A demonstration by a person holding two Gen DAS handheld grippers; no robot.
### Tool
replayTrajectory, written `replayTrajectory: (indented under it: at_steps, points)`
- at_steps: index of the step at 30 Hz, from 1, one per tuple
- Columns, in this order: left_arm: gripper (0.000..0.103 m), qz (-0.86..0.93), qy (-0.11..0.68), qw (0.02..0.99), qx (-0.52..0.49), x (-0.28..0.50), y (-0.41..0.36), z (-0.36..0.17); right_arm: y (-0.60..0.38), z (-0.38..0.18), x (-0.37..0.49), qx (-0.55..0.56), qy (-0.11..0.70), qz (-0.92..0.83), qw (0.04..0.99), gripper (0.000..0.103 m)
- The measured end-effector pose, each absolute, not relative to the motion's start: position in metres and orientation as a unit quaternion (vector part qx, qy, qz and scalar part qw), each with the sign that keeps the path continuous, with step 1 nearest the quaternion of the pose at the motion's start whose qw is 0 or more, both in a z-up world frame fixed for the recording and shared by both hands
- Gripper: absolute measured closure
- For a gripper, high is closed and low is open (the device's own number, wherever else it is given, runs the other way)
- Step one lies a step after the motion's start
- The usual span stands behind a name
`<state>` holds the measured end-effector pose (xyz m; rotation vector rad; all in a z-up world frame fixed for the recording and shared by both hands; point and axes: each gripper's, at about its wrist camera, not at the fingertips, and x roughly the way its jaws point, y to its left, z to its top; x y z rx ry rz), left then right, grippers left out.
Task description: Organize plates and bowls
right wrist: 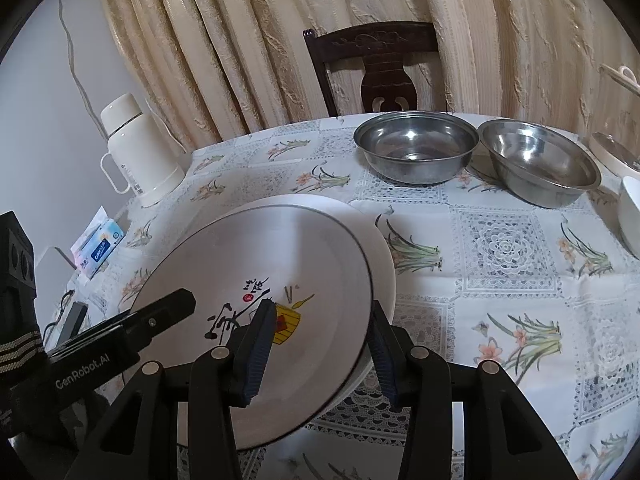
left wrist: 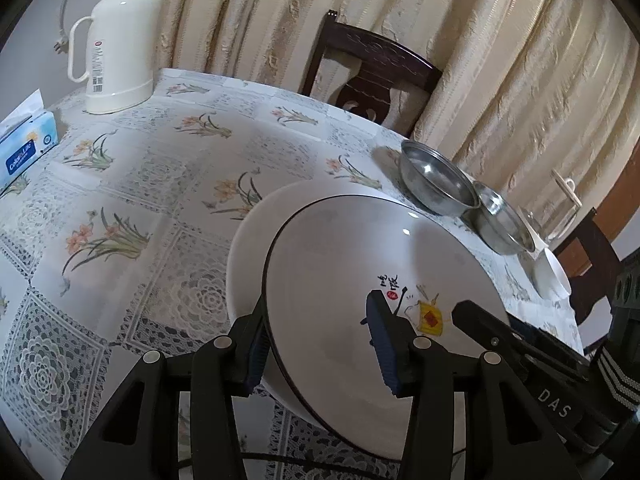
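Floral/lace tablecloth (right wrist: 500, 248), cream curtain behind; both grippers on one decorated plate (left wrist: 360, 248).
Left gripper (left wrist: 320, 356) & right gripper (right wrist: 316, 356) each straddle the plate's dark rim, one pad over, one under; clamped vs loose: can't tell. Plate sits tilted over a plain white plate (left wrist: 248, 240). Plate art: black calligraphy, red seal, yellow motif. Two steel bowls (right wrist: 416, 148) side by side at far edge. Readable: "GenRobot.AI" on left gripper's body, "DAS" on right's, "Colour Life" (approx) on tissue box (left wrist: 24, 152). Thermos (left wrist: 116, 48) label illegible.
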<state>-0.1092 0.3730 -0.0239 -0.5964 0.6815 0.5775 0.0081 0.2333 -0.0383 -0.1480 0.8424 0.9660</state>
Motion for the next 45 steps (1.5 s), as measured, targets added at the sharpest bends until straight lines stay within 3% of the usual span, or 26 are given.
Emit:
replayTrajectory:
  at_steps: [9, 45]
  points:
    - [0.053, 0.285, 0.319, 0.858, -0.284, -0.109, 0.378, -0.025, 0.227, -0.023, 0.007, -0.053, 0.364, 0.452, 0.813, 0.052]
    - [0.041, 0.318, 0.307, 0.873, -0.208, -0.101, 0.365, -0.008, 0.215, -0.039, 0.023, -0.021, 0.4, 0.432, 0.808, 0.047]
